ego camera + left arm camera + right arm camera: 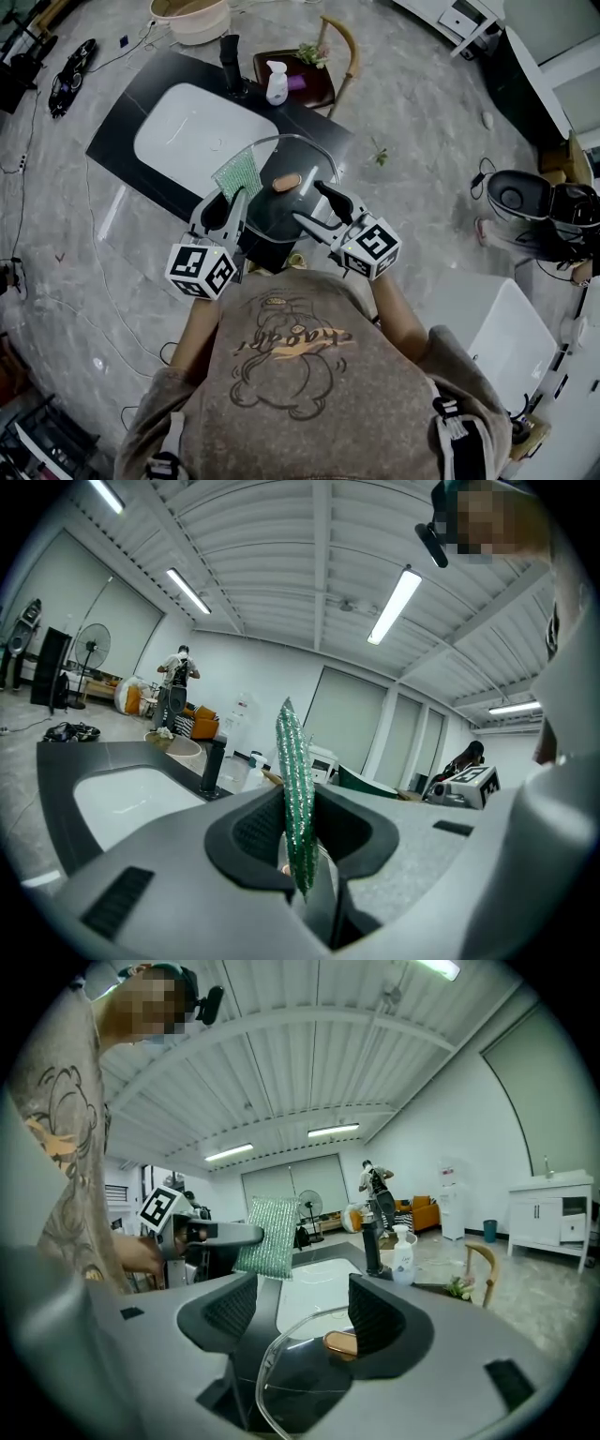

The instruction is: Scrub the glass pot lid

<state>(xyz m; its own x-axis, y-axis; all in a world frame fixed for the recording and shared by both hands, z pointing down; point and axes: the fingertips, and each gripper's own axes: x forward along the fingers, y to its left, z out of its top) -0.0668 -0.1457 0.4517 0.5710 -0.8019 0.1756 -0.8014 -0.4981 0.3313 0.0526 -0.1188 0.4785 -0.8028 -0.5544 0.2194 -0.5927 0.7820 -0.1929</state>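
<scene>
Round clear glass pot lid point(281, 204) rests on the dark desk point(122, 131), its rim inside my open right tool point(302, 1312), so I'd clamp it firmly before scrubbing with the glittery green cloth point(295, 789) gripped by my left tool point(300, 834).

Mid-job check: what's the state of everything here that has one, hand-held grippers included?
Lid: flat on the counter, knob up, not gripped.
Green cloth: clamped on edge.
Left hand-held gripper: shut on the green cloth.
Right hand-held gripper: open, the lid's rim between its jaws.
Faucet: no water seen running.
Soap bottle: upright.
</scene>
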